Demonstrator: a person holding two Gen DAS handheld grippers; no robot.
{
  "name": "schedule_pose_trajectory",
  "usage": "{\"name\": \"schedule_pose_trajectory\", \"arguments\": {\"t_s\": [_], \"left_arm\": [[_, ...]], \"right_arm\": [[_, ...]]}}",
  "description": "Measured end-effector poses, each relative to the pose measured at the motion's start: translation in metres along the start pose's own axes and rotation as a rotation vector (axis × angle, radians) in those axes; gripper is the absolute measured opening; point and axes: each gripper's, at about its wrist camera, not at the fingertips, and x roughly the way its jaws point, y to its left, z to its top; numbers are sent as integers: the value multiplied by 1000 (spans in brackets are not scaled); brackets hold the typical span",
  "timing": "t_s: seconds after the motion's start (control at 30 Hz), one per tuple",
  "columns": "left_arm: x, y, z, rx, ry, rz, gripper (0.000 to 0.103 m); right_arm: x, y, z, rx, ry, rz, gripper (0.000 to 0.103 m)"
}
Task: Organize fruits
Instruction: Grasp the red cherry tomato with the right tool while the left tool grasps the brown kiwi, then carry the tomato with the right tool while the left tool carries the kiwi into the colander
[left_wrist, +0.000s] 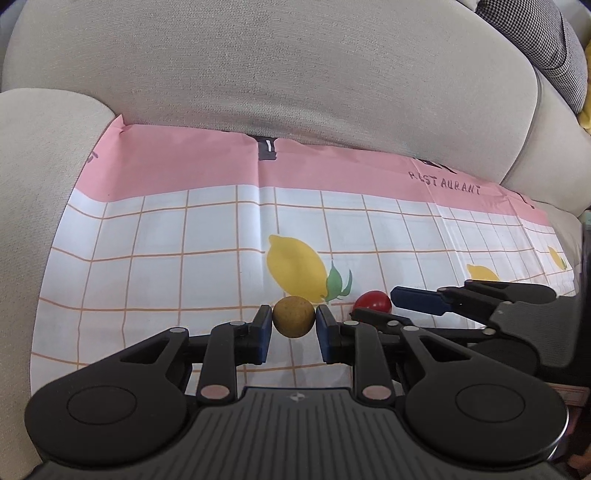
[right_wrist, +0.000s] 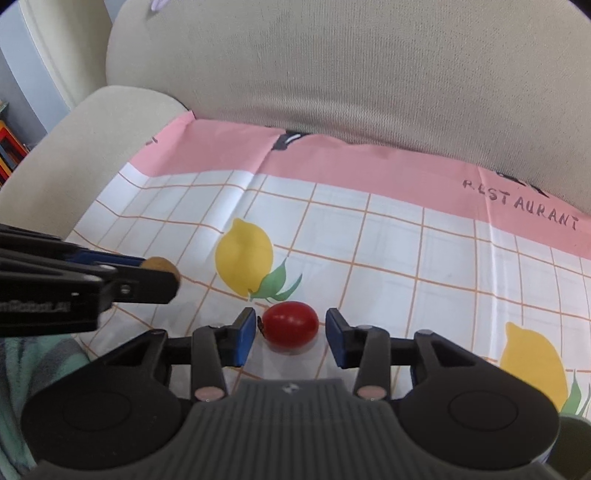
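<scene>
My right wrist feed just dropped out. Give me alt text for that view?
The right gripper stands open around a red tomato lying on the lemon-print cloth, pads not pressing it. At left, the left gripper holds a small brown fruit; a beige sofa cushion fills the background.

We hold the left gripper (left_wrist: 293, 328) pitched steeply downward, its blue pads (left_wrist: 263, 334) clamped on both sides of a small round brown fruit (left_wrist: 293, 316). We hold the right gripper (right_wrist: 290, 338) just to its right, also pitched downward. Its jaws stand apart around a red fruit (right_wrist: 290, 325), with a gap between each pad (right_wrist: 244, 338) and the fruit.
</scene>
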Motion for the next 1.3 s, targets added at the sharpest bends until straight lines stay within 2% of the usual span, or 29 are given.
{"name": "schedule_pose_trajectory", "arguments": {"t_s": [0.1,0.23,0.43,0.83,1.03,1.3], "left_arm": [[0,1,0,0,0,-4,28],[0,0,-1,5,0,-3,28],[-10,-6,-3,9,-16,-2,28],[-53,-39,-12,39,-96,-34,28],[-70,-62,-21,72,-121,-57,28],[-78,-103,-41,161,-113,-76,28]], "right_arm": [[6,1,0,3,19,7,38],[9,2,-1,9,27,19,31],[-4,5,0,-11,-1,9,30],[-77,4,-9,-23,-144,16,29],[-114,-5,-30,-22,-193,-8,29],[-148,-24,-60,-22,-229,-53,29]]}}
